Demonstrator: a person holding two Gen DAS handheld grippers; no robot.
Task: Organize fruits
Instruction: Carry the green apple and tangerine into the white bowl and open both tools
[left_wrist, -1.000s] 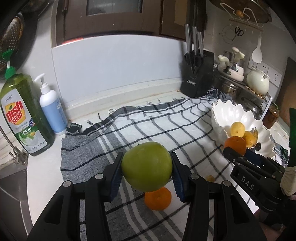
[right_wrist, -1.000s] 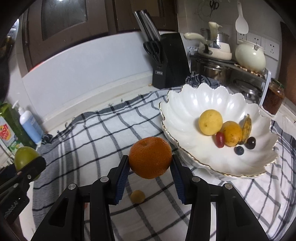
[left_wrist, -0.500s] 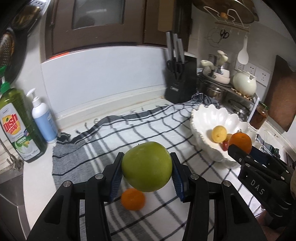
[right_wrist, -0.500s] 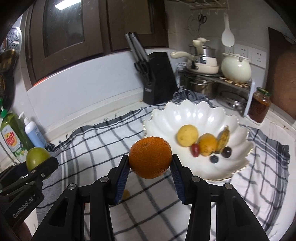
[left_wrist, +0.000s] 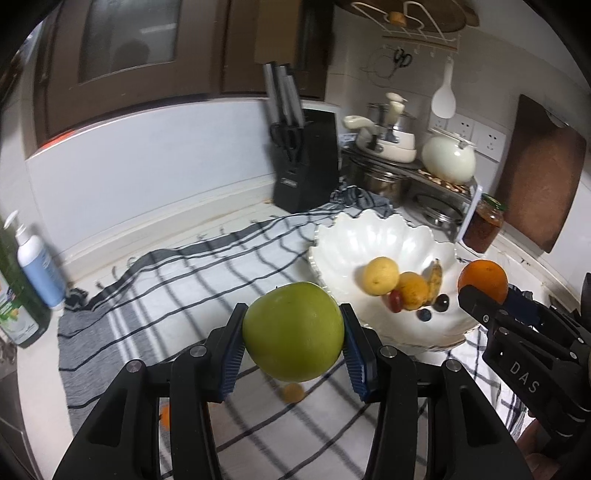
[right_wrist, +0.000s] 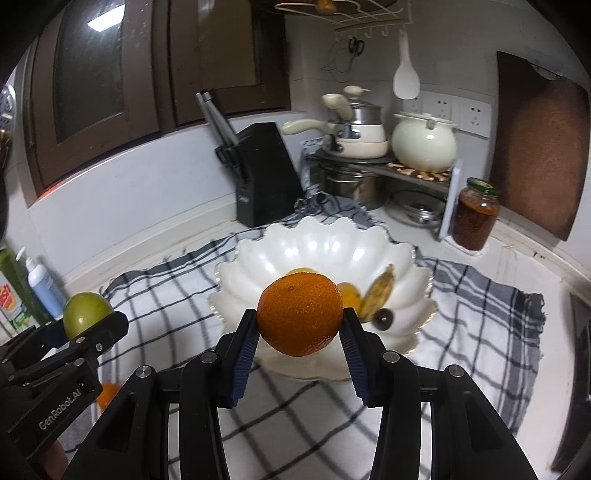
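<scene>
My left gripper (left_wrist: 293, 332) is shut on a green apple (left_wrist: 293, 330), held above the checked cloth (left_wrist: 184, 280), left of the white scalloped bowl (left_wrist: 354, 236). My right gripper (right_wrist: 300, 320) is shut on an orange (right_wrist: 300, 318), held in front of the bowl (right_wrist: 321, 247). The bowl holds a yellow fruit (left_wrist: 380, 276), an orange fruit (left_wrist: 413, 290), a small banana (left_wrist: 436, 275) and small dark fruits. A small orange fruit (left_wrist: 293, 391) and another orange (right_wrist: 107, 395) lie on the cloth. The apple also shows in the right wrist view (right_wrist: 85, 312).
A black knife block (left_wrist: 306, 162) stands at the back wall. A rack with pots and a cream kettle (left_wrist: 448, 158) and a jar (left_wrist: 484, 229) are behind the bowl. Soap bottles (left_wrist: 37, 266) stand at the left.
Both grippers have risen and swung right toward the bowl, each still holding its fruit. The bowl now sits more central in both views.
</scene>
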